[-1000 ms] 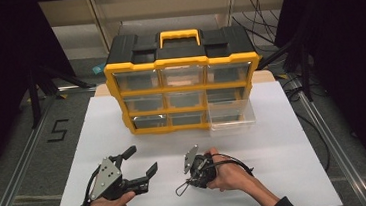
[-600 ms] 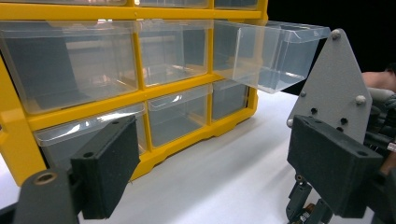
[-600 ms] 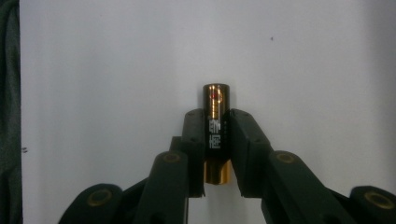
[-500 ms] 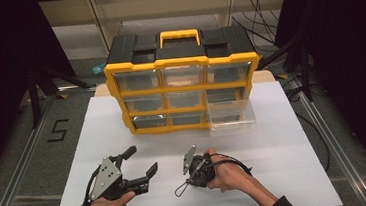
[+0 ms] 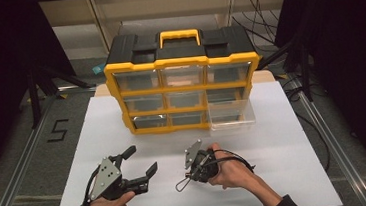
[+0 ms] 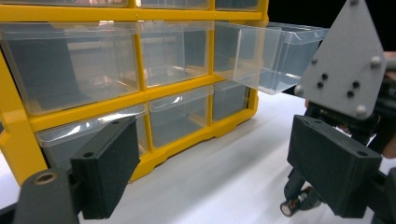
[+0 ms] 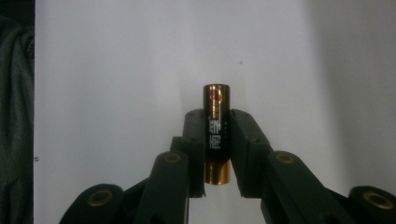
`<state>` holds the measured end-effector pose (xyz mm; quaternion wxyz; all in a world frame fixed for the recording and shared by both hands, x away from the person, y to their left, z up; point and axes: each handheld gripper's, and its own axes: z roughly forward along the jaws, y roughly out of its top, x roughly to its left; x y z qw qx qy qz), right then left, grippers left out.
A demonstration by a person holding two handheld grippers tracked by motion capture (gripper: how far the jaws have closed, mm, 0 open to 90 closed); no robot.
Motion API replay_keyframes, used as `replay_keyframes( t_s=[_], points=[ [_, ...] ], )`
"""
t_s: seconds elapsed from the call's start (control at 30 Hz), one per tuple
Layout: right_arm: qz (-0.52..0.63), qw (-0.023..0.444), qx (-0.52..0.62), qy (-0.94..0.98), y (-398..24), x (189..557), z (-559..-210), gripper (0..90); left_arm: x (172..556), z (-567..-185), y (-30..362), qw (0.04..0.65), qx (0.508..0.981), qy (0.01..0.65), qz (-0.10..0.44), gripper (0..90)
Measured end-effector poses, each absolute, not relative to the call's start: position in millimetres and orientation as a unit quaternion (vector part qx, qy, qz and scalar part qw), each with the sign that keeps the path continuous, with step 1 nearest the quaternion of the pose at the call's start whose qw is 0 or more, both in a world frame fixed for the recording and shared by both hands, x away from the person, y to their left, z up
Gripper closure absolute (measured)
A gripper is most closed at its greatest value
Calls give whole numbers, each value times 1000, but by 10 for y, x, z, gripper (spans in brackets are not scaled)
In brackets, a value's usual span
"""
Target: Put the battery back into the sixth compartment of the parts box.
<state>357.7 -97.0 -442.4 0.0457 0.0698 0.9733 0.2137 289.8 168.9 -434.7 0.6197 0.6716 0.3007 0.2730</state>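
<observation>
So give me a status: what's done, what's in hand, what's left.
Done: one clear drawer at the lower right of the yellow organizer is pulled out. In hand: the right tongs are shut on a small black-and-gold battery above the white table; the left tongs are open and empty. Left, probably: carrying the battery to the open drawer, dropping it in, and pushing the drawer shut.
</observation>
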Motion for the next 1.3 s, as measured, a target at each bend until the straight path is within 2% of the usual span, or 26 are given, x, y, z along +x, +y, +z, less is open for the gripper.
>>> replay_keyframes(
  t_s=[1.3],
  points=[
    [337, 130, 97, 927, -1303, 3565, -3656, 769, 2898, -4344, 1689, 621, 671, 300, 274, 162]
  ],
)
